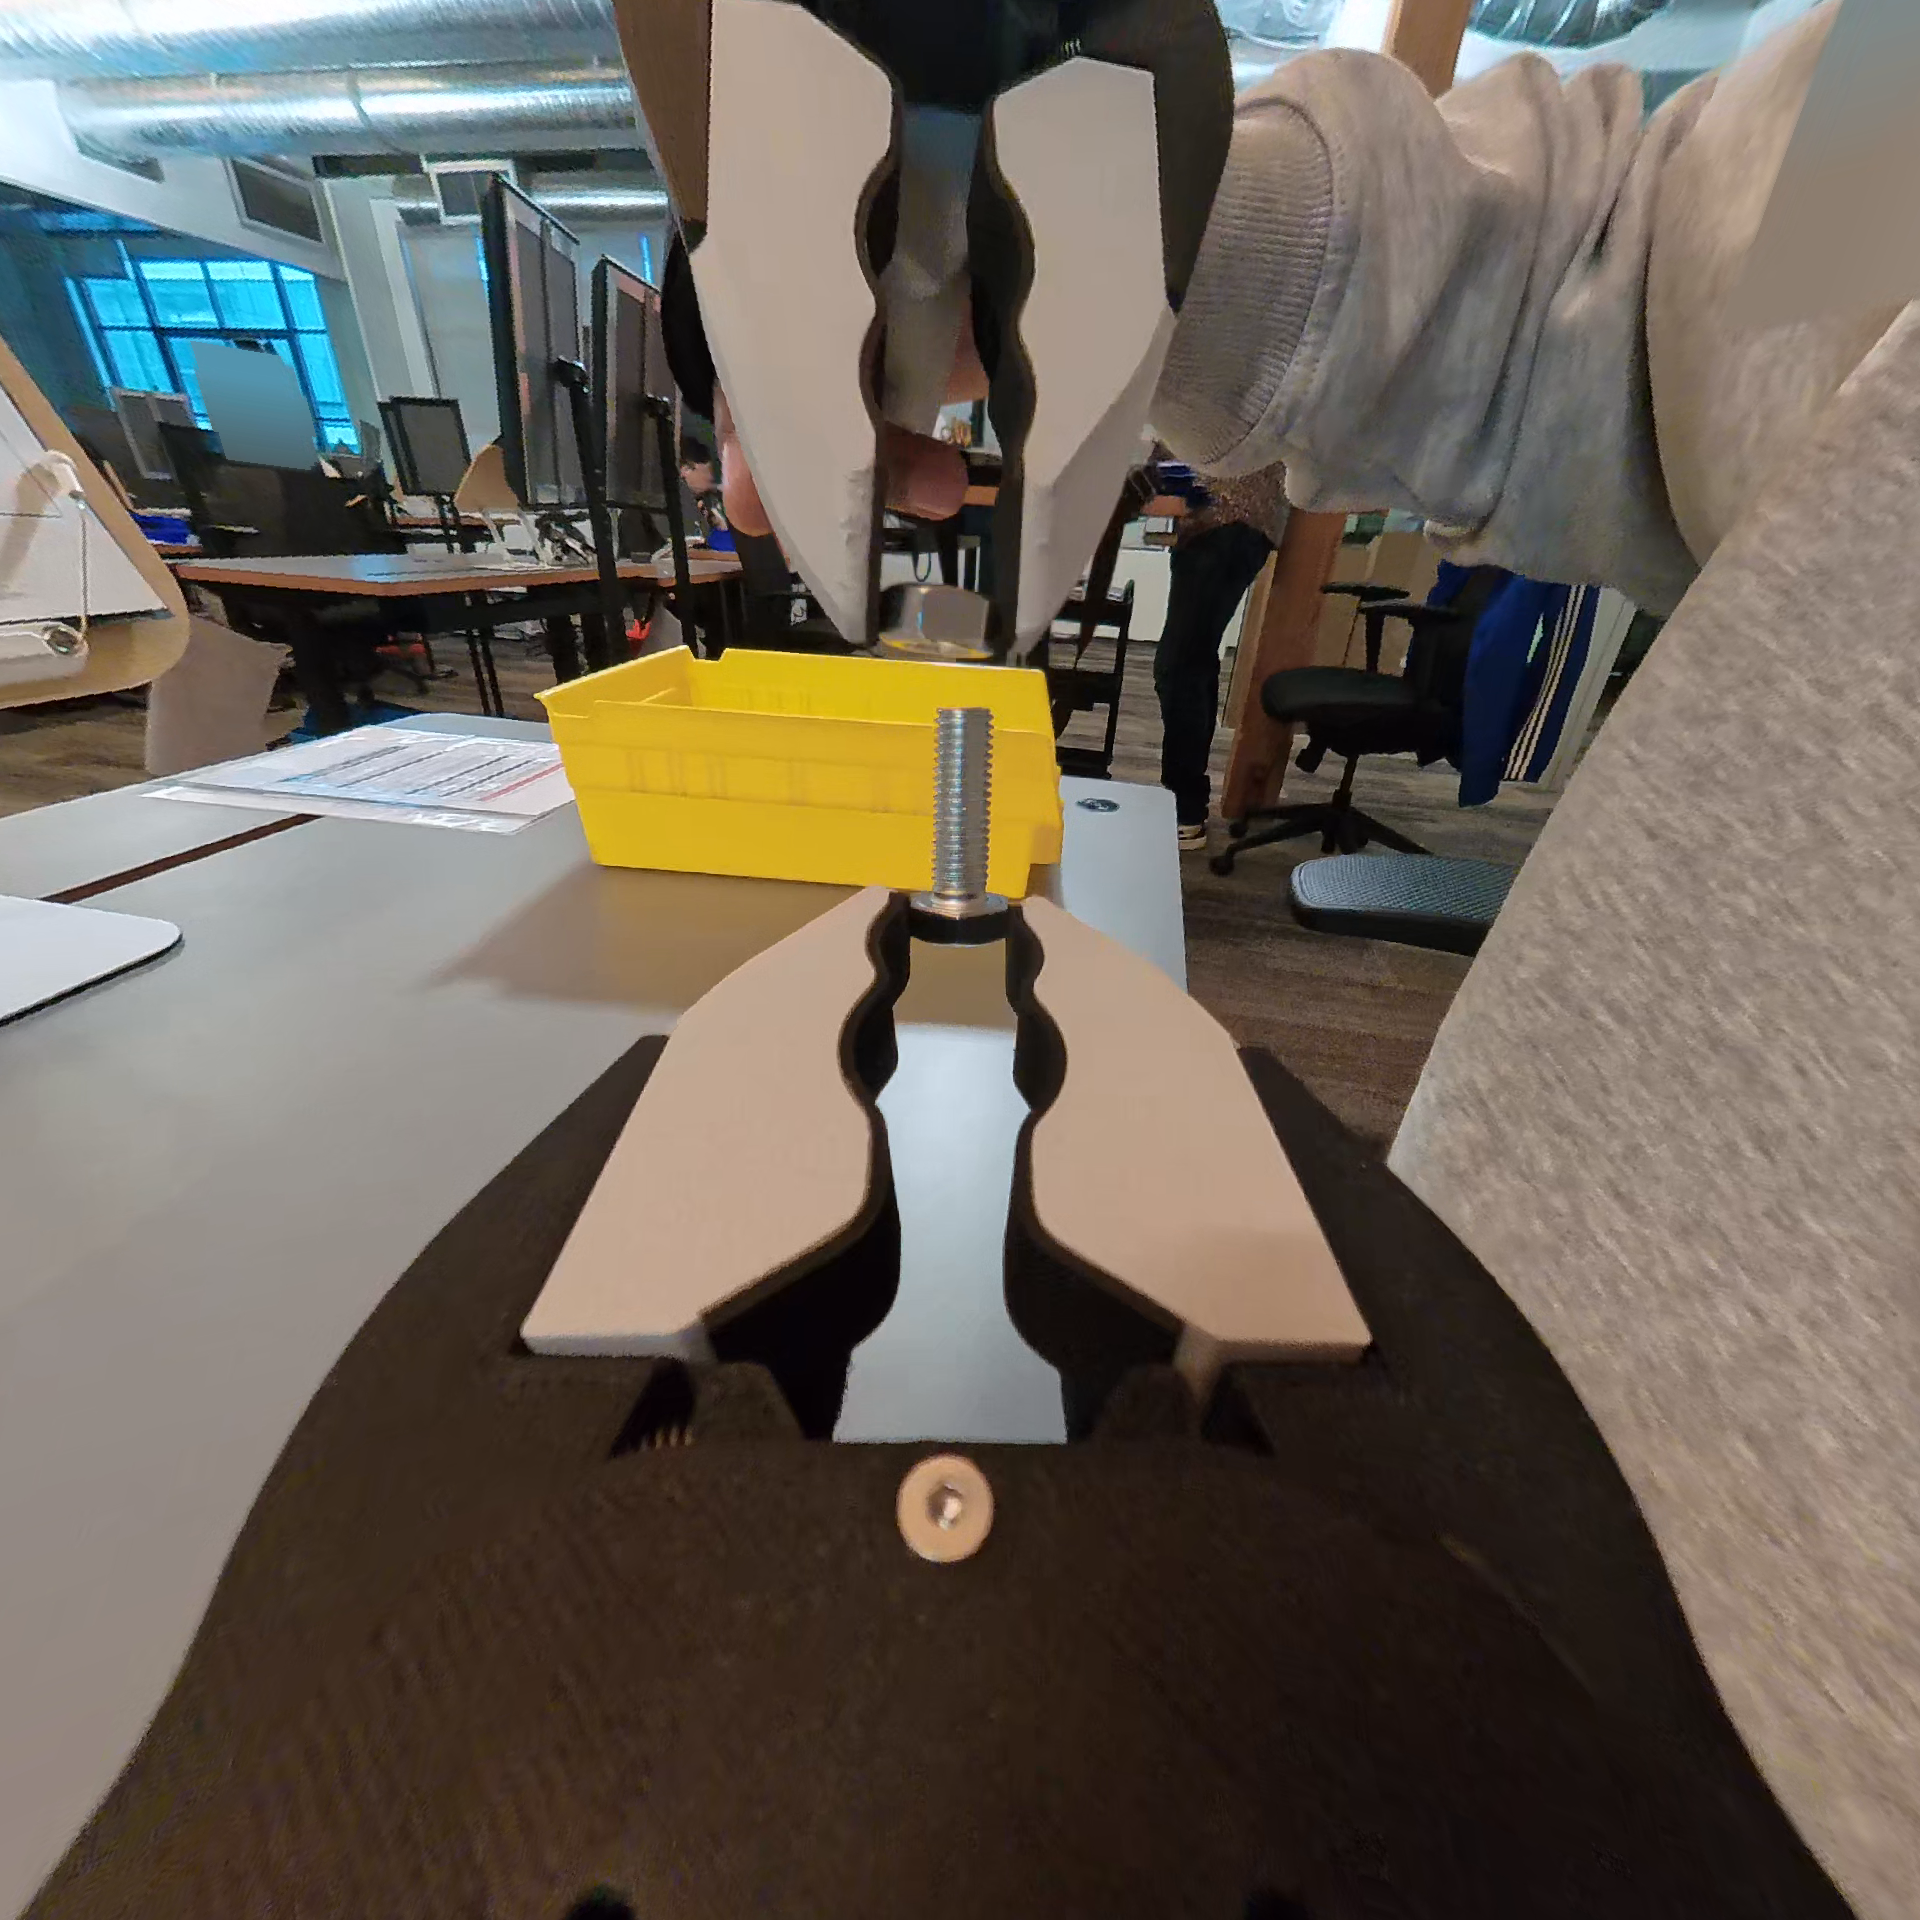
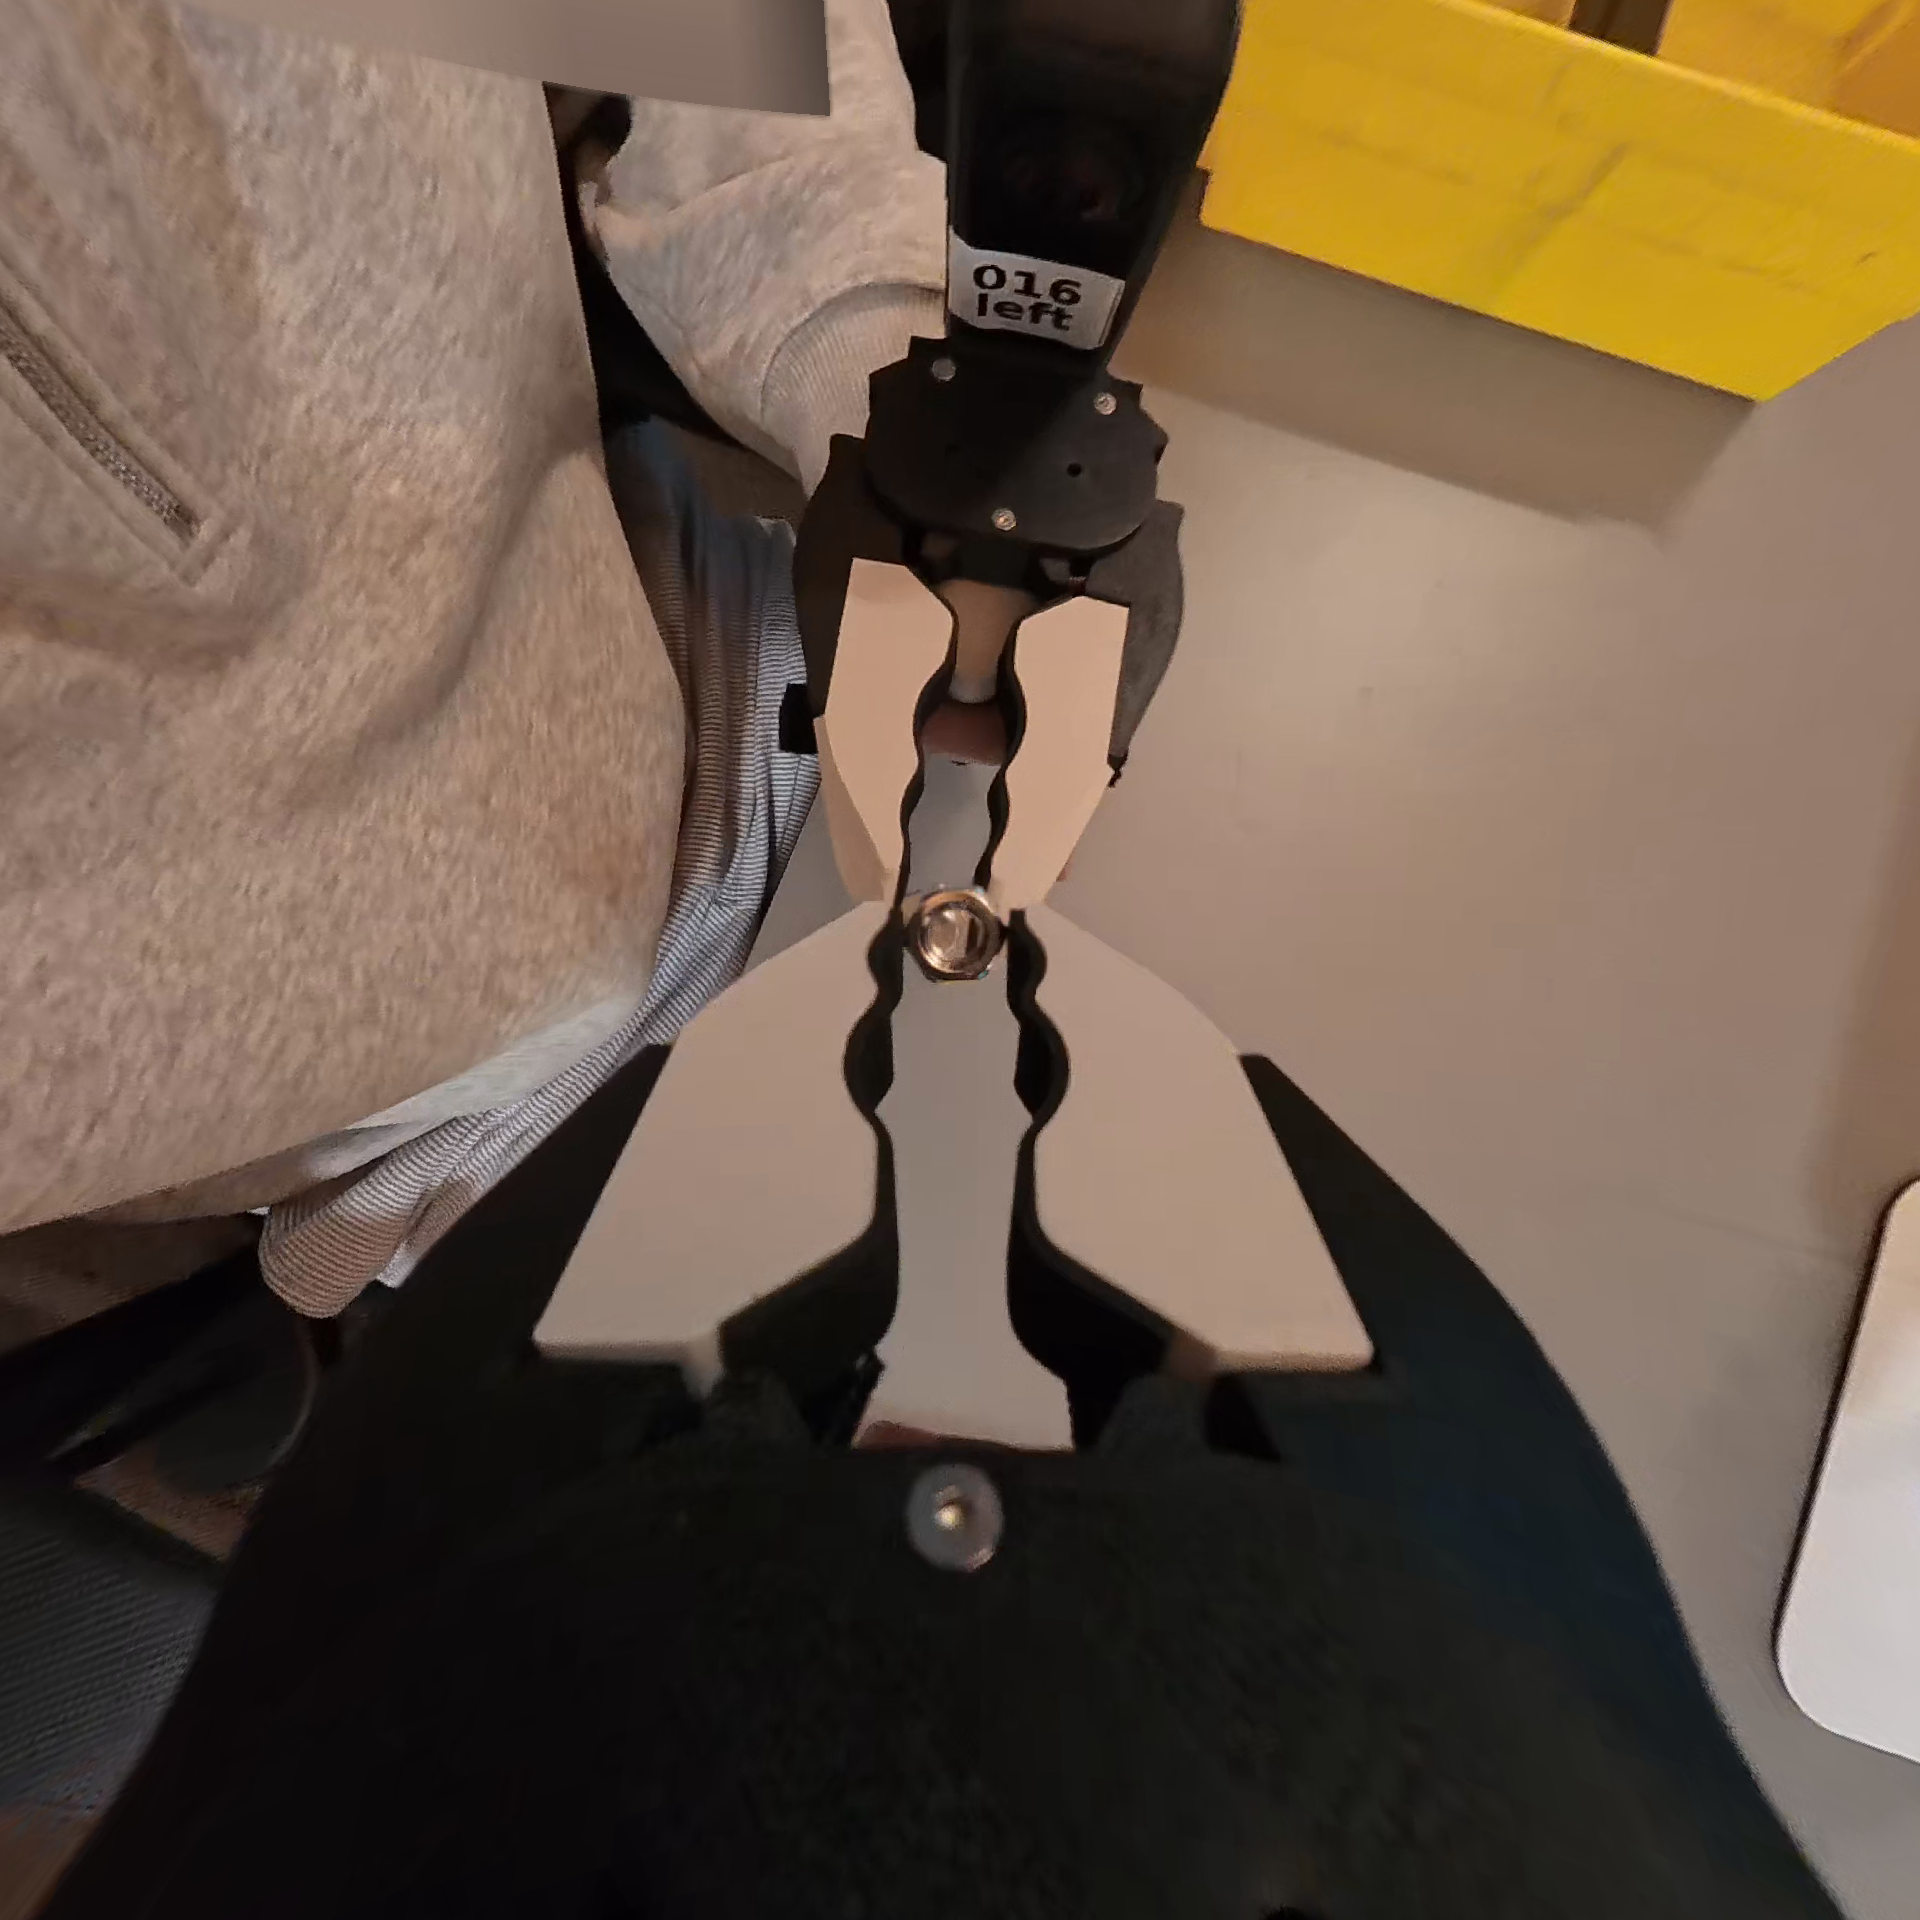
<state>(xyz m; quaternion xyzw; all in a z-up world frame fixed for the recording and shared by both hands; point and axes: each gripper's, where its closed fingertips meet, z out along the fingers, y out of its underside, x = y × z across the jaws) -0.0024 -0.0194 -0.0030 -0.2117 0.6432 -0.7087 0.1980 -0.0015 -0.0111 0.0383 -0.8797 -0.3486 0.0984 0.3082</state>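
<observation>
Bin point(image 1: 800, 774) on table point(image 1: 312, 1039), behind bolt point(image 1: 963, 800)

left gripper point(image 1: 956, 920) level, jaws pinched, right gripper point(image 1: 935, 634) pointing down above it, jaws pinched

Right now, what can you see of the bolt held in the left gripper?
The bolt is bright silvery metal with a fully threaded shank standing upright, threaded end up. Its head sits low, pinched between the tips of the left gripper, clear of the grey table. Behind it is the yellow bin. Directly above, apart from it, the right gripper holds a metal nut; from the right wrist view nut and bolt line up, so the bolt is mostly hidden.
</observation>
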